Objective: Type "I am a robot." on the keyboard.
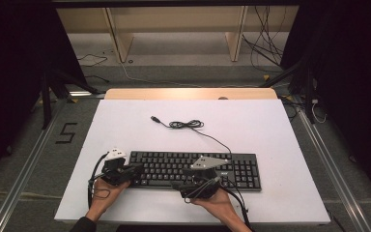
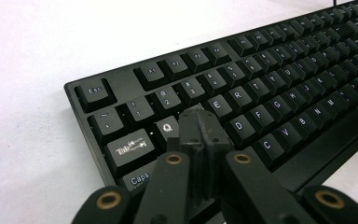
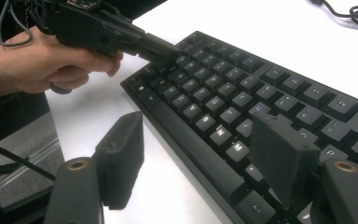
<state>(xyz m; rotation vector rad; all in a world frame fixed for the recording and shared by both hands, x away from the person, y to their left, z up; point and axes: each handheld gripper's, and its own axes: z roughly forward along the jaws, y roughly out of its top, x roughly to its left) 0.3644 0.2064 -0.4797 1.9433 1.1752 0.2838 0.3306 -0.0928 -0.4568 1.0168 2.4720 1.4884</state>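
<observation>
Pressing keys | keyboard (image 1: 193, 169) laid flat, near edge of white surface (image 1: 125, 125) | left claw (image 2: 200, 122) closed, empty, tip poked at W key | right claw (image 3: 200, 149) spread wide, nothing held, hovering over bottom row.

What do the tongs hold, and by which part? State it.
Nothing is held. The left tongs are shut, tips down on the black plastic keyboard near its W key. The right tongs stand open over its front edge, gripping nothing.
</observation>
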